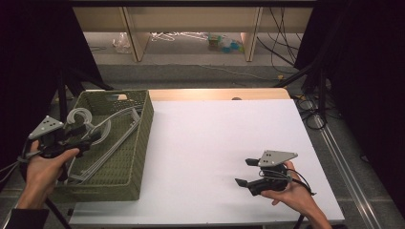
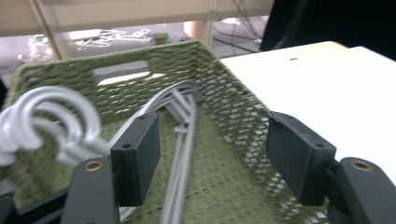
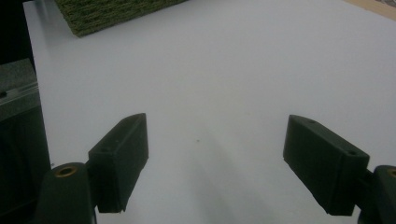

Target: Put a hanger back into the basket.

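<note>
The grey hangers (image 1: 102, 138) lie bunched in the green woven basket (image 1: 136, 164) at the tabletop's left edge, none lifted out yet. The left gripper (image 2: 212, 154) hangs over them, jaws spread, holding nothing. The right gripper (image 1: 247, 171) rests near the bare front-right corner, jaws apart and empty, so whatever is meant for the hangers looks barely begun.

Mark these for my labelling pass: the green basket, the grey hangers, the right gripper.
green basket (image 1: 146, 125): high view, right wall.
grey hangers (image 2: 183, 140): left gripper view, shoulder bars.
right gripper (image 1: 245, 172): high view, between jaw tips.
</note>
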